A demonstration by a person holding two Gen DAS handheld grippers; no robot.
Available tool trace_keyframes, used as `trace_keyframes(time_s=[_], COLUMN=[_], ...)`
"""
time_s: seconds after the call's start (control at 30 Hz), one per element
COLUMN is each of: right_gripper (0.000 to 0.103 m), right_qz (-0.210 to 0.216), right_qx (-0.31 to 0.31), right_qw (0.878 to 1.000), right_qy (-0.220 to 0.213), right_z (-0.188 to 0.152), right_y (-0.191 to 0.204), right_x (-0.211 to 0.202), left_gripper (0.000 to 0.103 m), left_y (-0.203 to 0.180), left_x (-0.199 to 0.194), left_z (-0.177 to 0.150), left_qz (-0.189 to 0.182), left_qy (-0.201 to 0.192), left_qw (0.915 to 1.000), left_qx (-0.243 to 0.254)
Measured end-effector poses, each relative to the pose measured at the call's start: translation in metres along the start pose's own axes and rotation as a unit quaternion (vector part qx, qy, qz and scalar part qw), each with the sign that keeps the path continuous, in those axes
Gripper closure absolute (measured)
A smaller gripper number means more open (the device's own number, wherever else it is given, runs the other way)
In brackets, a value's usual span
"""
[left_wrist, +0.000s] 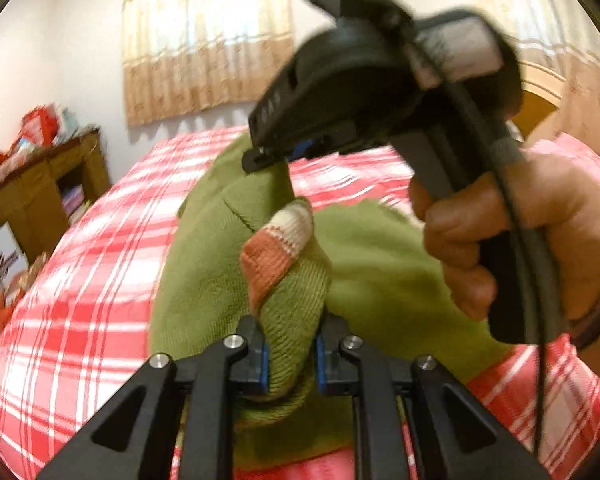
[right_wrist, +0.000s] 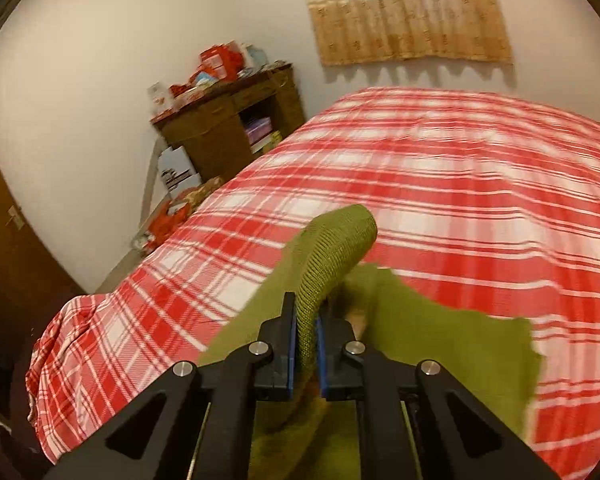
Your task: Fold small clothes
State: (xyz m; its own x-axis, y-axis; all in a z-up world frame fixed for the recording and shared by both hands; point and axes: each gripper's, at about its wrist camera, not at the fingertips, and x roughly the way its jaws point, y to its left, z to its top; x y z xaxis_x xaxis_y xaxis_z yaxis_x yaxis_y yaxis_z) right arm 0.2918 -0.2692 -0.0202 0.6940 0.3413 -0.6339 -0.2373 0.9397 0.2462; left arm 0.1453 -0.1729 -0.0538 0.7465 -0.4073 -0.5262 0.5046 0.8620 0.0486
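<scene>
A bed under a red-and-white plaid blanket (right_wrist: 440, 184) fills a white-walled room, with a cluttered brown wooden desk (right_wrist: 228, 120) and tan patterned curtains (right_wrist: 408, 16) beyond. The green knitted sweater with orange-and-cream cuff (left_wrist: 204, 264) hangs lifted over the blanket. The left tool (left_wrist: 291, 360) is clamped on a ribbed edge; the right tool (right_wrist: 305, 356), gripped by a hand (left_wrist: 540, 236) (tilted downward), is pinched tight on another ribbed fold.

A bedroom: plaid-covered bed (right_wrist: 440, 184), curtained window (right_wrist: 408, 12), wooden desk (right_wrist: 228, 120).
</scene>
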Motion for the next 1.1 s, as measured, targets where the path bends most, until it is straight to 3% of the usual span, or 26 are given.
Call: trace_keyframes(time_s=[0.1,0.3,0.47,0.7,0.77,0.93,0.97,1.03,1.1], right_gripper=[0.096,0.096,0.096,0.096,0.095,0.082,0.082,0.082,0.082], right_qz=[-0.019,-0.058,-0.068,-0.064,-0.059,-0.061,-0.070,-0.105,-0.133], right_qx=[0.019,0.058,0.095,0.131,0.141,0.170,0.179,0.175,0.160], right_qw=[1.000,0.997,0.993,0.989,0.988,0.983,0.981,0.979,0.978], right_qy=[-0.003,0.015,0.030,0.030,0.027,0.018,0.014,0.010,0.000], right_z=[-0.004,-0.030,-0.059,-0.088,-0.091,-0.102,-0.106,-0.121,-0.136], right_y=[-0.031,-0.095,-0.132,-0.152,-0.156,-0.162,-0.164,-0.162,-0.150], right_x=[-0.017,-0.034,-0.028,-0.017,-0.018,-0.048,-0.058,-0.083,-0.110], left_gripper=[0.086,0.086,0.087,0.086,0.082,0.052,0.049,0.032,0.027], left_y=[-0.031,-0.085,-0.106,-0.116,-0.108,-0.074,-0.063,-0.044,-0.026], left_x=[-0.002,0.015,0.032,0.032,0.030,0.001,-0.008,-0.028,-0.044], left_z=[0.008,0.004,-0.007,-0.011,-0.010,-0.016,-0.019,-0.031,-0.045], left_qz=[-0.018,-0.051,-0.059,-0.059,-0.062,-0.097,-0.102,-0.102,-0.097], left_qy=[-0.007,0.019,0.048,0.053,0.057,0.060,0.058,0.056,0.064], left_qw=[0.9994,0.9959,0.9931,0.9899,0.9891,0.9892,0.9892,0.9903,0.9923], left_qx=[0.028,0.071,0.089,0.117,0.121,0.092,0.088,0.075,0.042])
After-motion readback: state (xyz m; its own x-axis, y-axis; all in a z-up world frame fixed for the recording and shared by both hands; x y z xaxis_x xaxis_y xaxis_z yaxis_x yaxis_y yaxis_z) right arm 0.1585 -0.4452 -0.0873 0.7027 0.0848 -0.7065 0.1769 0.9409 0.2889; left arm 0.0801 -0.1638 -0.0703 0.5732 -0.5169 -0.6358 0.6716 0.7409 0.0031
